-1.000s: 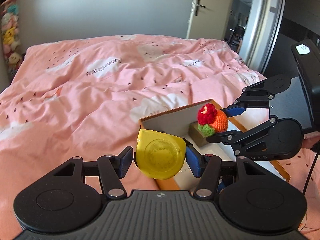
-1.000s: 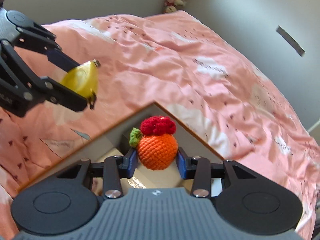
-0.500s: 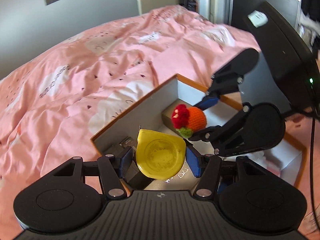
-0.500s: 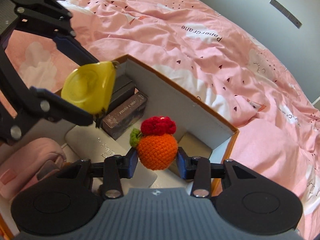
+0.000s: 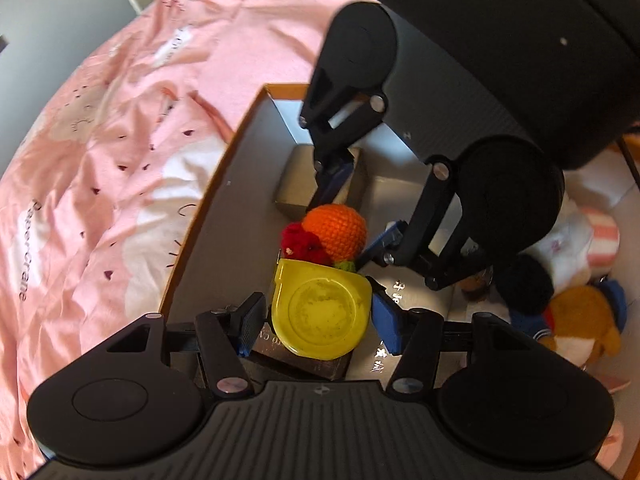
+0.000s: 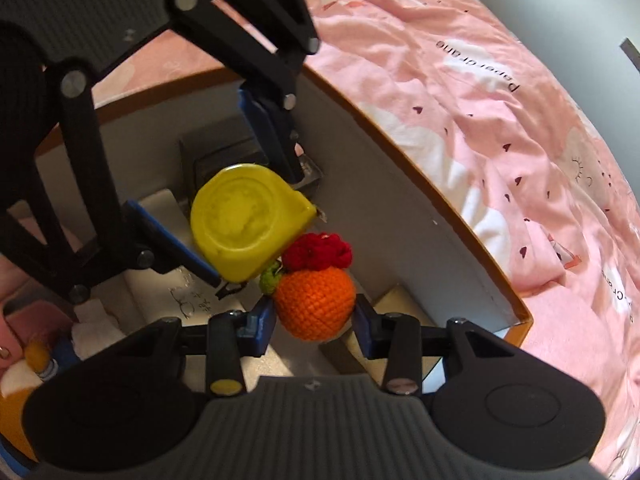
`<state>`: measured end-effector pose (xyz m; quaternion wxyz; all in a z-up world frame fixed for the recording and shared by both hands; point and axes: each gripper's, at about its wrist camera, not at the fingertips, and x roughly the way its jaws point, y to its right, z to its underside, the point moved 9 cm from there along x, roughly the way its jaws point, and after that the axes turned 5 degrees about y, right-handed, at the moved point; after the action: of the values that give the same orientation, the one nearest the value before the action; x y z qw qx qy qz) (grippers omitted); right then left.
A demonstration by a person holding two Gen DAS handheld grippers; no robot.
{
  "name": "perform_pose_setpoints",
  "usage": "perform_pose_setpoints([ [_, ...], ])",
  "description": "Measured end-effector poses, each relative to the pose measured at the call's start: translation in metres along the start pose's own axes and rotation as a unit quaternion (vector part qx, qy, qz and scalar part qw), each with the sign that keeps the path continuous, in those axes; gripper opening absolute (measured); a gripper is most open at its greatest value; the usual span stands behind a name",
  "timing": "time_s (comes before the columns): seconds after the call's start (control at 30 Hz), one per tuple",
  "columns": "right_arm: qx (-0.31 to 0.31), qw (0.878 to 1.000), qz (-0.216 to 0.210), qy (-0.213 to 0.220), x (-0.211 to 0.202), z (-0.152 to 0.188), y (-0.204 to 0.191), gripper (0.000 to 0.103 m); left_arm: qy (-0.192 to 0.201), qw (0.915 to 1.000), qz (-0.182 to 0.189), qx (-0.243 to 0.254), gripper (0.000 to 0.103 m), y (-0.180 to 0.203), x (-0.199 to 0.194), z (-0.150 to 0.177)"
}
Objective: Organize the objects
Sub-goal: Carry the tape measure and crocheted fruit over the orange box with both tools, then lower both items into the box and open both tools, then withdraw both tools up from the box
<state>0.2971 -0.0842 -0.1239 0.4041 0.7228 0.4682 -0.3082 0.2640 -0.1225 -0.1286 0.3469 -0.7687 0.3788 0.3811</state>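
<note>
Pink bedspread (image 5: 100,168) with little hearts and clouds all over. Grey wall (image 5: 48,12) behind it, maybe a door.

Pink bedspread (image 5: 120,152) with cloud and small dark heart prints, creased, fills left of left-wrist view and right of right-wrist view; grey wall (image 5: 48,4) upper left; daylight bright across the fabric.

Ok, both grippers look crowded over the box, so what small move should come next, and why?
Probably ease the left gripper with its yellow tape measure aside before lowering: it nearly touches the crocheted orange held in the right gripper, both above the box.
</note>
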Motion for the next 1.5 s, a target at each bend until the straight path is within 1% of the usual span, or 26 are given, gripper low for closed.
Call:
perform_pose_setpoints([
  [0.07, -0.012, 1.000, -0.004, -0.008, 0.005, 0.001, 0.001, 0.043, -0.012, 0.9998, 0.005, 0.017, 0.066, -0.001, 0.009, 0.000],
  [0.17, -0.044, 0.999, 0.007, -0.015, 0.010, 0.002, 0.001, 0.044, -0.024, 0.9991, 0.003, 0.035, 0.066, -0.003, 0.016, 0.001],
  [0.23, -0.053, 0.998, 0.010, -0.015, 0.011, 0.001, 0.001, 0.043, -0.024, 0.9989, 0.008, 0.038, 0.066, -0.004, 0.018, 0.002],
  [0.3, -0.049, 0.999, 0.007, -0.013, 0.010, 0.000, 0.003, 0.044, -0.025, 0.9990, 0.016, 0.033, 0.066, -0.005, 0.020, 0.003],
  [0.37, -0.048, 0.999, 0.012, -0.007, 0.007, -0.001, 0.005, 0.050, -0.024, 0.9989, 0.017, 0.036, 0.066, -0.005, 0.021, 0.004],
  [0.47, -0.041, 0.999, 0.011, 0.005, -0.002, 0.000, 0.007, 0.050, -0.030, 0.9983, 0.018, 0.046, 0.066, -0.003, 0.024, 0.007],
  [0.6, -0.020, 1.000, 0.019, 0.001, -0.013, 0.006, 0.012, 0.050, -0.041, 0.9973, 0.022, 0.056, 0.066, 0.001, 0.028, 0.011],
  [0.7, 0.000, 1.000, 0.018, 0.000, -0.019, 0.012, 0.013, 0.050, -0.053, 0.9967, 0.027, 0.054, 0.066, 0.003, 0.034, 0.013],
  [0.83, 0.013, 1.000, 0.025, -0.003, -0.022, 0.020, 0.014, 0.050, -0.079, 0.9953, 0.020, 0.052, 0.066, 0.004, 0.044, 0.020],
  [0.9, 0.012, 1.000, 0.028, 0.000, -0.023, 0.021, 0.013, 0.050, -0.084, 0.9950, 0.024, 0.048, 0.066, 0.004, 0.046, 0.023],
  [0.97, 0.017, 1.000, 0.025, 0.002, -0.024, 0.021, 0.012, 0.050, -0.087, 0.9949, 0.021, 0.046, 0.068, 0.004, 0.047, 0.027],
  [1.1, 0.017, 0.999, 0.027, 0.004, -0.025, 0.022, 0.012, 0.050, -0.083, 0.9956, 0.018, 0.040, 0.069, 0.003, 0.043, 0.032],
  [1.13, 0.018, 0.999, 0.027, 0.004, -0.025, 0.022, 0.012, 0.050, -0.078, 0.9960, 0.018, 0.039, 0.068, 0.002, 0.040, 0.033],
  [1.27, 0.022, 0.999, 0.027, 0.003, -0.028, 0.021, 0.011, 0.050, -0.060, 0.9975, 0.019, 0.032, 0.068, 0.000, 0.027, 0.034],
  [1.4, 0.024, 0.999, 0.028, 0.004, -0.033, 0.021, 0.009, 0.050, -0.054, 0.9978, 0.015, 0.034, 0.067, -0.002, 0.016, 0.038],
  [1.5, 0.032, 0.999, 0.027, 0.007, -0.039, 0.019, 0.007, 0.050, -0.047, 0.9984, 0.009, 0.031, 0.067, -0.003, 0.010, 0.030],
])
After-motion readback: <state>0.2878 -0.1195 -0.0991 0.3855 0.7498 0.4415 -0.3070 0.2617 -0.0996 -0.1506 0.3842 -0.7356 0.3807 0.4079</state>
